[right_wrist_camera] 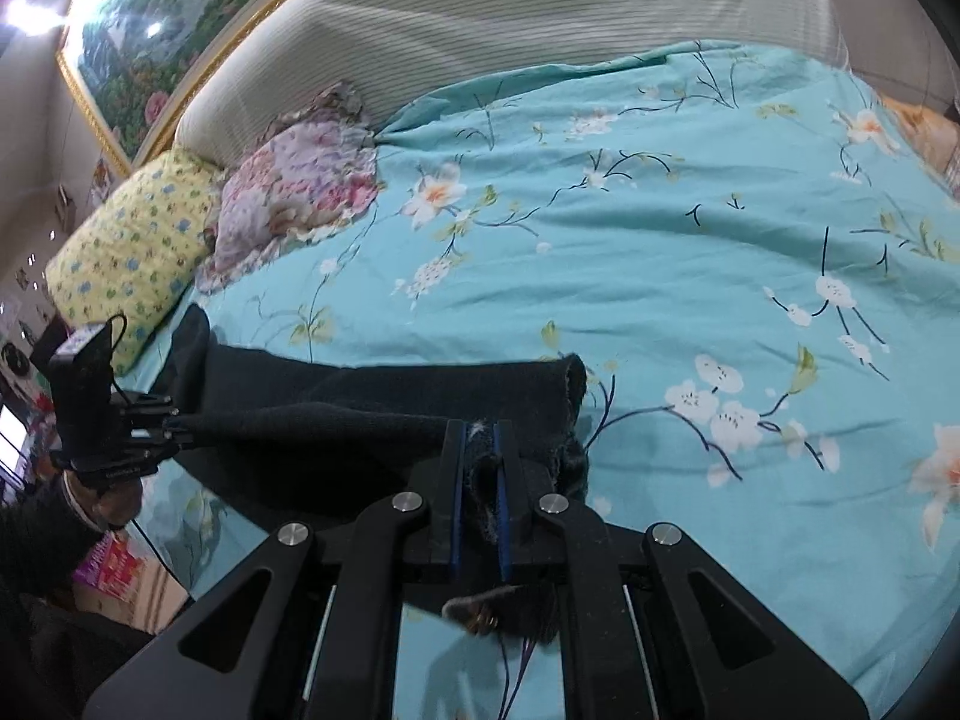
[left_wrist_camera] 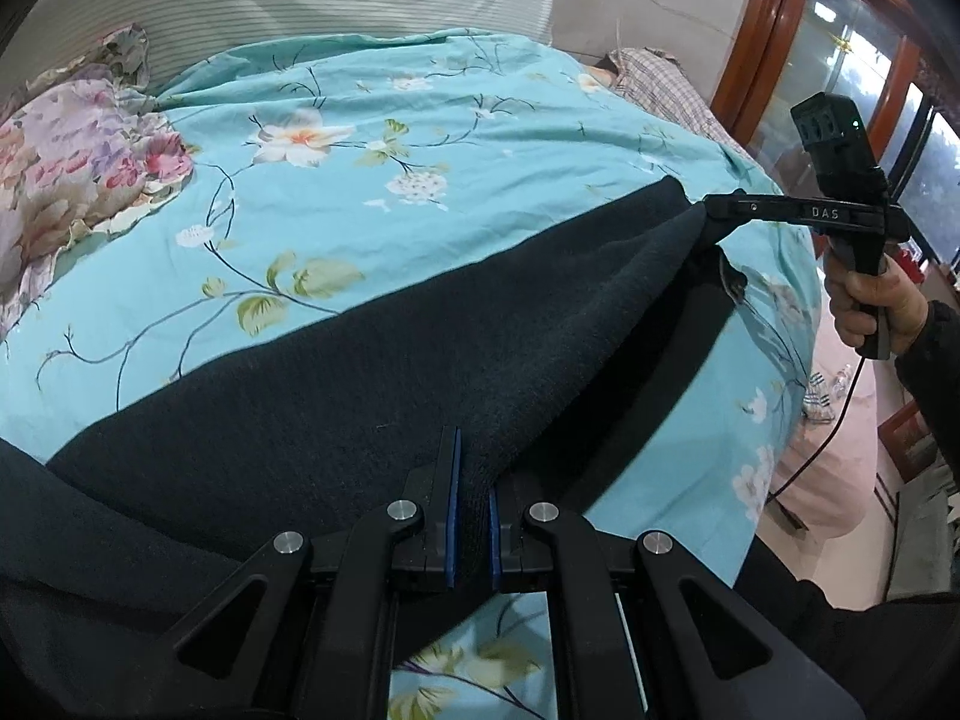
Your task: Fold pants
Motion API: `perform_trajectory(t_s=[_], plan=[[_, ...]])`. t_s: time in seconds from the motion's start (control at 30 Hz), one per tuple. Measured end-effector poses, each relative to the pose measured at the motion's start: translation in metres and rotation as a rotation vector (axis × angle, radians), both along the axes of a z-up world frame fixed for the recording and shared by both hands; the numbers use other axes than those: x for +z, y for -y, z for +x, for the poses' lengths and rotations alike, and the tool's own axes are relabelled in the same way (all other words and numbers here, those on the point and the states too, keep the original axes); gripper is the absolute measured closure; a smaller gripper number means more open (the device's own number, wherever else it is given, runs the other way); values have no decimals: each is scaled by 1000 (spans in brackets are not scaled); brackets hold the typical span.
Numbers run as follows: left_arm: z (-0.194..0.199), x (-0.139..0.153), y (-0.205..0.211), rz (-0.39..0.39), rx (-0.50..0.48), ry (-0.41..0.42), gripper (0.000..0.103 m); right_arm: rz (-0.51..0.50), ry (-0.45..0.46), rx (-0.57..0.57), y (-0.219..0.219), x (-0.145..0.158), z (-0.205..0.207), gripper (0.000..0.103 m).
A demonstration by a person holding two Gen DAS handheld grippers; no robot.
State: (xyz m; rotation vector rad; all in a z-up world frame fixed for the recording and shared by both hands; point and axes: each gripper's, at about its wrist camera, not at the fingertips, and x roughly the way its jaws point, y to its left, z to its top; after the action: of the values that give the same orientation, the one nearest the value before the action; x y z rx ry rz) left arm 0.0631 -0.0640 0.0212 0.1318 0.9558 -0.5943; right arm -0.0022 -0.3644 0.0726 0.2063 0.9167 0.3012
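Dark navy pants [left_wrist_camera: 384,384] lie in a long band across the turquoise flowered bedspread [left_wrist_camera: 336,192]. My left gripper [left_wrist_camera: 474,480] is shut on a fold of the pants at one end. My right gripper [right_wrist_camera: 482,468] is shut on the other end, near the frayed cuff [right_wrist_camera: 570,396]. The cloth is stretched between them and lifted slightly off the bed. The right gripper also shows in the left wrist view [left_wrist_camera: 714,213], the left gripper in the right wrist view [right_wrist_camera: 174,420]. The pants [right_wrist_camera: 336,414] run leftward from my right gripper.
A pink flowered pillow [left_wrist_camera: 72,180] and a yellow pillow [right_wrist_camera: 132,246] lie near the striped headboard [right_wrist_camera: 480,30]. A plaid cloth [left_wrist_camera: 666,90] lies at the bed's far corner. A wooden glass cabinet [left_wrist_camera: 840,60] stands beyond the bed. A cable [left_wrist_camera: 828,438] hangs from the right gripper.
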Motion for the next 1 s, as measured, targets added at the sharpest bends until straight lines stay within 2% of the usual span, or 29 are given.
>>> perform_trajectory(t_s=[0.17,0.33,0.37,0.43,0.47,0.5,0.53,0.57,0.6,0.63,0.83,1.0], plan=[[-8,-17,3,20,-3,-20,97,-60,-39,5,-5,-15,-11,94],[-12,-29,5,26,-13,-43,94,-76,-60,-3,-5,-26,-20,94],[-13,-31,5,21,-11,-52,91,-83,-61,-3,-5,-26,-22,94],[-13,-33,1,-5,-3,-79,78,-92,-62,1,-7,-26,-24,92],[-14,-32,-1,-18,0,-83,73,-82,-68,-7,-5,-26,-25,87],[-15,-31,-2,-25,6,-84,69,-73,-73,-13,-5,-25,-26,78],[-17,-29,-4,-32,19,-87,57,-63,-74,-18,-5,-23,-27,70],[-19,-28,-6,-40,30,-86,50,-63,-69,-24,-5,-21,-29,51],[-21,-26,-9,-48,41,-81,50,-68,-56,-36,-6,-18,-32,34],[-23,-24,-14,-58,59,-80,50,-71,-36,-44,-8,-14,-35,32],[-27,-11,-45,-100,185,-76,47,6,65,-65,-18,9,-41,32],[-26,0,-78,-115,315,-67,45,78,88,-14,-50,12,-25,32]])
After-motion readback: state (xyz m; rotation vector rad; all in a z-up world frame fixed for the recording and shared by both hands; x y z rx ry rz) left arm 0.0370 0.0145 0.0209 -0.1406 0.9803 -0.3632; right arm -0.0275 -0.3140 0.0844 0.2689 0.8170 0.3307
